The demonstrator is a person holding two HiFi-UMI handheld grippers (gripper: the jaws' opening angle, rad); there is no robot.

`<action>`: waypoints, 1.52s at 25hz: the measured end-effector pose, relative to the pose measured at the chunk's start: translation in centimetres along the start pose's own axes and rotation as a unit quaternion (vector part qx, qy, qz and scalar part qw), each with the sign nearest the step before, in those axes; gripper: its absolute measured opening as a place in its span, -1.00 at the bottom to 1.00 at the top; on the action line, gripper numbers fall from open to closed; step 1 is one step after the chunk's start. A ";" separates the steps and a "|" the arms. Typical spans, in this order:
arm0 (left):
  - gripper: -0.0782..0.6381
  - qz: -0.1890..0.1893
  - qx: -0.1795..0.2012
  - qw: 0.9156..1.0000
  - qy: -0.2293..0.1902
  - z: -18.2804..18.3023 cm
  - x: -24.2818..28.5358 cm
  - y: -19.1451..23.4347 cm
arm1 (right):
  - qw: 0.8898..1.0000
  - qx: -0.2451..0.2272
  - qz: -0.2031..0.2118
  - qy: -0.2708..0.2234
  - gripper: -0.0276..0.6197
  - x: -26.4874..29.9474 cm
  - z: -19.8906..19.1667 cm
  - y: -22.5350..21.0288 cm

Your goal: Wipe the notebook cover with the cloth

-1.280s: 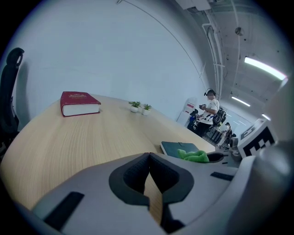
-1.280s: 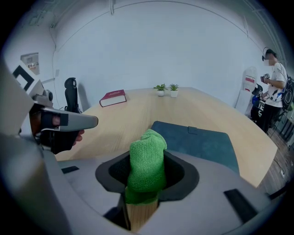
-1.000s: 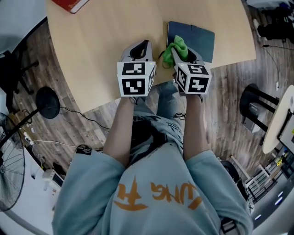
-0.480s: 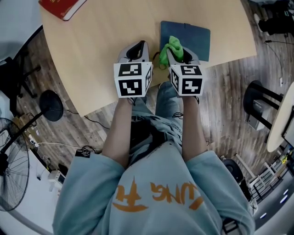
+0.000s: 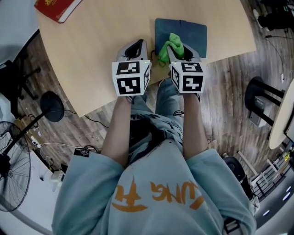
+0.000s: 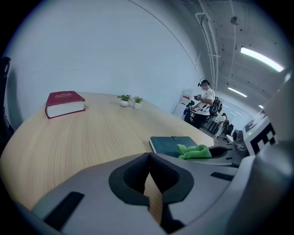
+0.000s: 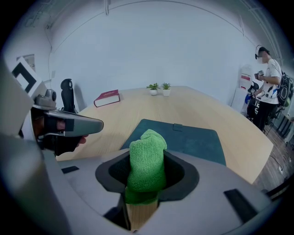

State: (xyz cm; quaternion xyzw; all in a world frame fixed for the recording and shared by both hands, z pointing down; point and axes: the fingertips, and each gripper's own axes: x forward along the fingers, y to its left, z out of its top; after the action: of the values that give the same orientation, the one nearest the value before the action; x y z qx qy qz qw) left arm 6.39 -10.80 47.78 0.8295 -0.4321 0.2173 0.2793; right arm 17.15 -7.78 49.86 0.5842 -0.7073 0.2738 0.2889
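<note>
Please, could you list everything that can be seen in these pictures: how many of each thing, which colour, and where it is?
table: one, light wood, under both grippers.
notebook: one, dark teal, closed, flat on the table near its edge, ahead of the right gripper.
cloth: one, green, between the right gripper's jaws, at the notebook's near edge.
book: one, red, on the table's far left corner.
potted plants: two, small, green, at the table's far side.
person in the background: one, white top, standing beyond the table.
left gripper: one, grey, jaws together, empty, left of the notebook.
right gripper: one, grey, jaws shut on the cloth.
</note>
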 end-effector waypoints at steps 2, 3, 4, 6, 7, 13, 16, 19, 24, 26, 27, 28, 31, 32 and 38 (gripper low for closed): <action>-0.73 -0.001 0.001 1.000 0.001 0.0 0.1 -0.2 | 1.000 0.004 -0.005 0.000 -0.49 -0.2 -0.1 -0.6; -0.73 -0.002 0.001 1.000 0.001 0.1 0.2 -0.3 | 1.000 0.007 -0.008 0.000 -0.49 -0.3 -0.2 -0.9; -0.73 -0.002 0.002 1.000 0.002 0.1 0.2 -0.4 | 1.000 0.010 -0.011 0.000 -0.49 -0.5 -0.3 -1.3; -0.73 -0.003 0.001 1.000 0.002 0.1 0.4 -0.6 | 1.000 0.016 -0.017 -0.001 -0.49 -0.7 -0.6 -2.0; -0.73 -0.004 0.001 1.000 0.003 0.1 0.5 -0.8 | 1.000 0.019 -0.020 -0.001 -0.49 -0.8 -0.7 -2.4; -0.73 -0.013 0.006 1.000 0.005 0.3 1.0 -1.6 | 0.998 0.039 -0.040 -0.002 -0.49 -1.4 -1.5 -4.8; -0.73 -0.013 0.006 1.000 0.002 0.5 1.2 -1.8 | 0.998 0.047 -0.047 -0.004 -0.49 -1.6 -1.7 -5.8; -0.73 -0.011 0.005 1.000 -0.002 0.7 1.4 -1.9 | 0.997 0.051 -0.053 -0.006 -0.49 -1.9 -2.0 -6.6; -0.73 -0.013 0.007 1.000 -0.002 0.9 1.8 -2.3 | 0.996 0.064 -0.069 -0.005 -0.49 -2.5 -2.6 -8.5; -0.73 -0.013 0.007 1.000 -0.003 1.0 2.0 -2.5 | 0.995 0.068 -0.074 -0.004 -0.49 -2.7 -2.9 -9.1; -0.73 -0.013 0.007 1.000 -0.003 1.1 2.1 -2.6 | 0.995 0.070 -0.076 -0.004 -0.49 -2.8 -3.0 -9.4; -0.73 -0.013 0.007 1.000 -0.004 1.2 2.2 -2.8 | 0.994 0.072 -0.078 -0.004 -0.49 -2.9 -3.1 -9.7; -0.73 -0.015 0.008 1.000 -0.004 1.4 2.5 -3.2 | 0.993 0.077 -0.084 -0.003 -0.49 -3.2 -3.3 -10.6; -0.73 -0.015 0.009 1.000 -0.004 1.4 2.6 -3.4 | 0.993 0.080 -0.087 -0.003 -0.49 -3.3 -3.4 -11.0; -0.73 -0.015 0.007 1.000 -0.003 1.5 3.0 -3.8 | 0.989 0.102 -0.111 0.004 -0.49 -4.0 -4.4 -13.3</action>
State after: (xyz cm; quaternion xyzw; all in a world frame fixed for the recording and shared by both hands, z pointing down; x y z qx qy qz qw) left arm 11.32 -11.79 47.47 0.8384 -0.4193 0.2133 0.2753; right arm 31.27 -4.17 50.60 0.6844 -0.6051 0.3132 0.2596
